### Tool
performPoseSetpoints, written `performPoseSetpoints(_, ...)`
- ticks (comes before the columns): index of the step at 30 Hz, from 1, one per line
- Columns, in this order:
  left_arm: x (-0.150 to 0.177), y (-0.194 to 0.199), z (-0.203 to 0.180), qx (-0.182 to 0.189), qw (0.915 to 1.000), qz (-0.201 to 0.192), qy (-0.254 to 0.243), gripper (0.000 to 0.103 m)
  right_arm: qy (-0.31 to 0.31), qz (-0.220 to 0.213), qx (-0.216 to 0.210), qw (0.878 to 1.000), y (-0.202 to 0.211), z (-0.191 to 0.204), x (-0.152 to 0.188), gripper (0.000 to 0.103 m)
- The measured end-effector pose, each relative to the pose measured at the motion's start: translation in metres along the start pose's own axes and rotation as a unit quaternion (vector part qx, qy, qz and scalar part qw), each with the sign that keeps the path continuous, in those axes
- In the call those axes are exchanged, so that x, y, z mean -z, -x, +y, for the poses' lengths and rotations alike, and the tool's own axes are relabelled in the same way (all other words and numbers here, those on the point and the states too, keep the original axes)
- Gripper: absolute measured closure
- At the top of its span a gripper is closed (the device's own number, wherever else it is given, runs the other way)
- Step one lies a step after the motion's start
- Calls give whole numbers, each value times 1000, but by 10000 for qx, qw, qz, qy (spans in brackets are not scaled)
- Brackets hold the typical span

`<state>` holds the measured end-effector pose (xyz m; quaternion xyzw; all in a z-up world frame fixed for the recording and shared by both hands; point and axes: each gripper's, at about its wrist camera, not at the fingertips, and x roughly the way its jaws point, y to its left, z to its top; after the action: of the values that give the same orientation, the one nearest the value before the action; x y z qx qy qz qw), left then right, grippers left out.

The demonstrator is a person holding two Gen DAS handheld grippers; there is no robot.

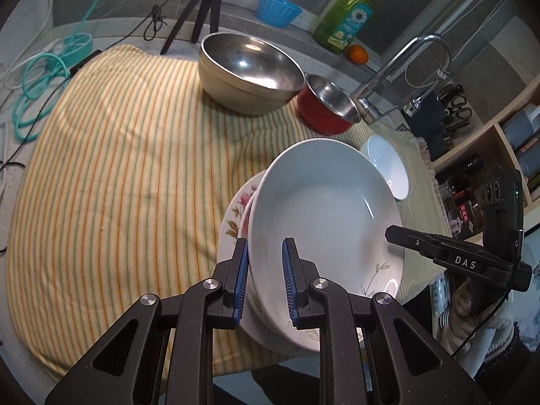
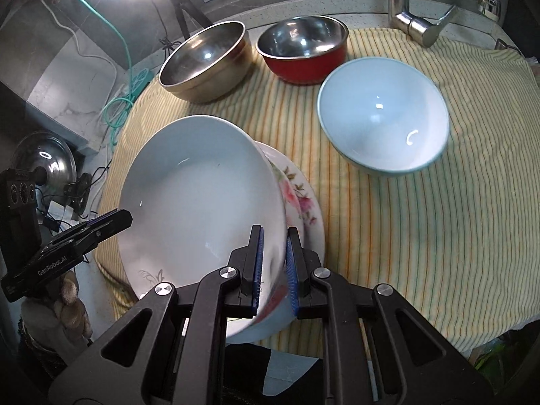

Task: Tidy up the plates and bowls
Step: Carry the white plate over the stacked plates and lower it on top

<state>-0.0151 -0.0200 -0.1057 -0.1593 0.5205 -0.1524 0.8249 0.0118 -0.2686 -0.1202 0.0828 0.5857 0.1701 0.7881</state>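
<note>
While tilted, the white deep plate (image 1: 324, 216) shows a faint leaf sprig.

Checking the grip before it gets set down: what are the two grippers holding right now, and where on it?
Both hold the white deep plate by its rim: left gripper and right gripper on opposite edges, above the floral plate.

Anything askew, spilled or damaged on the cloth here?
Only the white plate is askew: both grippers, left and right, pinch its rim and hold it tilted over the floral plate. The steel bowl, red bowl and white bowl sit upright. No spill or visible damage.
</note>
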Motion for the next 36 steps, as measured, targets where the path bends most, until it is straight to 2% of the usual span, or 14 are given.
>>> performPoseSetpoints(11,3,-9,-10,-155,9997,124,-137,85,-14,93,62,9999,-10,-7,4,90)
performPoseSetpoints(22,5,-15,-10,-304,9992,194,-183,85,323,51,327,9989,-12,3,5,87)
performPoseSetpoints(27,5,-17,-10,-390,9988,193,-214,85,517,3,440,9977,-12,11,4,81)
performPoseSetpoints(32,5,-17,-9,-362,9989,210,-223,85,607,-9,522,9968,-13,13,4,81)
performPoseSetpoints(36,5,-18,-10,-333,9989,219,-234,80,610,7,513,9968,-12,13,4,79)
